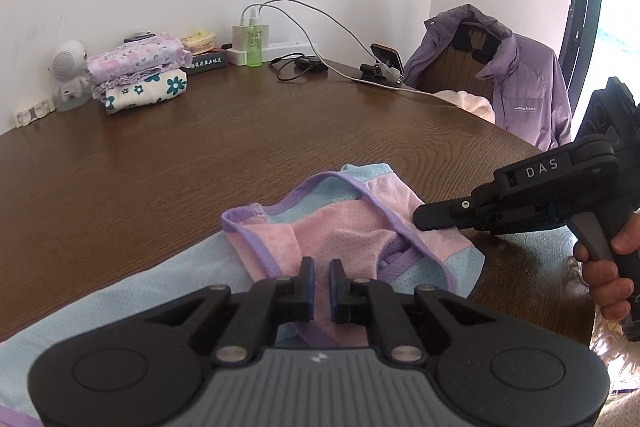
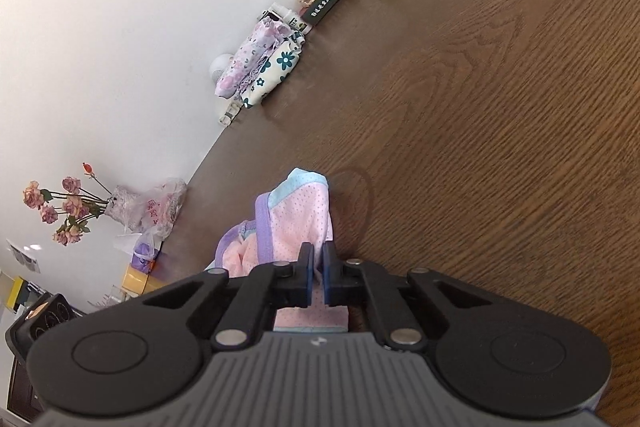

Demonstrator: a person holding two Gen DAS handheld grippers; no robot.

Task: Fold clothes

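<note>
Both your left tool (image 1: 320, 269) and right tool (image 2: 316, 255) pinch the pink-and-blue mesh garment (image 1: 352, 227) nearly closed over the wooden desk (image 1: 200, 163).

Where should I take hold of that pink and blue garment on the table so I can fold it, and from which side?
Grip the pink and blue garment at its outer side edges, just below the purple waistband, one tool per side, coming in low from the near edge of the table. It lies crumpled, so holding both edges would probably let you spread it. The left tool and right tool look nearly closed on its fabric.
</note>
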